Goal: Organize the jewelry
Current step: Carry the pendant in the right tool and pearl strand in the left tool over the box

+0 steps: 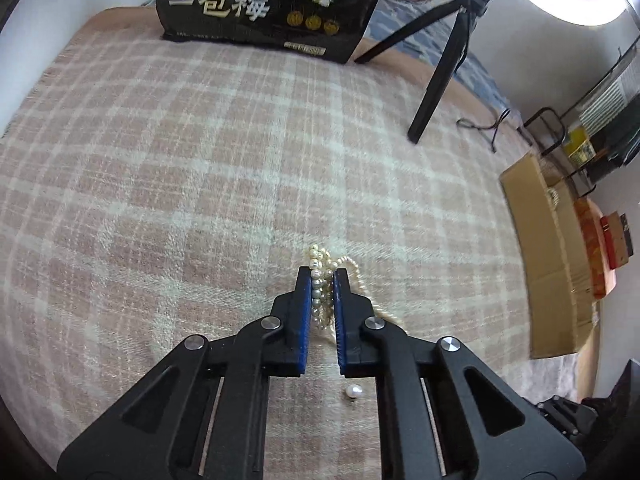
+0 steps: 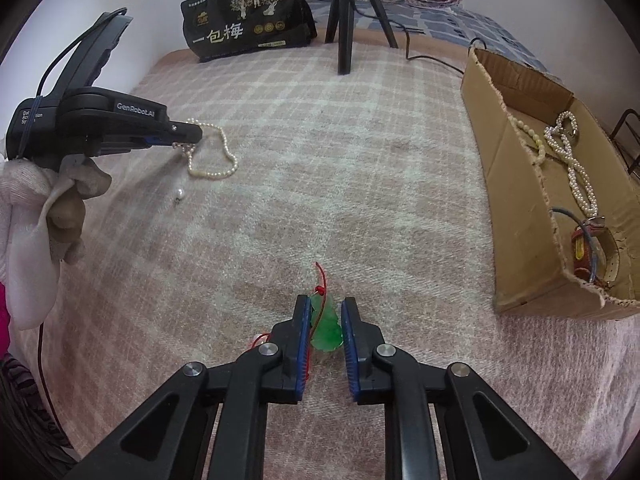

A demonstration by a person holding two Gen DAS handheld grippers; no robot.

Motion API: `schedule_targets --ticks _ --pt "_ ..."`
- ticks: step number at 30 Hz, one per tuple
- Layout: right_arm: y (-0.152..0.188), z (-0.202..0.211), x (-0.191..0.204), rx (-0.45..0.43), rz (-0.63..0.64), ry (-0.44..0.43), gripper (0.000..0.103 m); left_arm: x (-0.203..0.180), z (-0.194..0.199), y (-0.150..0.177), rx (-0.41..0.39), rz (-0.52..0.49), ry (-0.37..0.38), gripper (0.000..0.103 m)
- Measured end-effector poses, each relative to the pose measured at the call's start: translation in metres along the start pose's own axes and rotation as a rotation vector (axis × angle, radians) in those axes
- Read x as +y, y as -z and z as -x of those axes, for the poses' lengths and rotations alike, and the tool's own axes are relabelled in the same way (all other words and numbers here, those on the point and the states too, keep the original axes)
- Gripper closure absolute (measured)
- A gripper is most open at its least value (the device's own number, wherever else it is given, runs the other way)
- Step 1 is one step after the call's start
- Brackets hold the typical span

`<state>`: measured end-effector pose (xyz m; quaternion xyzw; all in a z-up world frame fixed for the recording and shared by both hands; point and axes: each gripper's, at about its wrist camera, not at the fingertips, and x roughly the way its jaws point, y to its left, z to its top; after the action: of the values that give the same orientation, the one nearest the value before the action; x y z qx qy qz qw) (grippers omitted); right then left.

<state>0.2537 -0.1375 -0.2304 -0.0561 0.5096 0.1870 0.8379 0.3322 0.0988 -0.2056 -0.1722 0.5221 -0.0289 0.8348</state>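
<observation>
My left gripper is shut on a pearl necklace, whose strands bunch between the blue pads; it also shows in the right wrist view, its loop hanging from the left gripper down onto the plaid blanket. A single pearl earring lies just below the left fingers, also seen in the right wrist view. My right gripper straddles a green jade pendant on a red cord, jaws close around it, seemingly not quite touching. A cardboard box at right holds pearl necklaces and a watch.
A black snack bag and a black tripod stand at the far edge of the blanket, with a cable trailing right. The box also shows in the left wrist view. Folded quilts lie behind.
</observation>
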Motion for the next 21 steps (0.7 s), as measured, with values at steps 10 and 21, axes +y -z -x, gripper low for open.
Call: schedule_targets --ticks 10,21 --pt "-0.007 0.027 0.002 -0.068 -0.011 -0.029 0.089 -0.019 0.052 -0.006 -0.095 -0.014 0.090 0.095" --pt "-0.021 0.063 -0.017 -0.161 -0.088 -0.079 0.089 -0.053 0.083 -0.003 -0.134 -0.081 0.177 0.095"
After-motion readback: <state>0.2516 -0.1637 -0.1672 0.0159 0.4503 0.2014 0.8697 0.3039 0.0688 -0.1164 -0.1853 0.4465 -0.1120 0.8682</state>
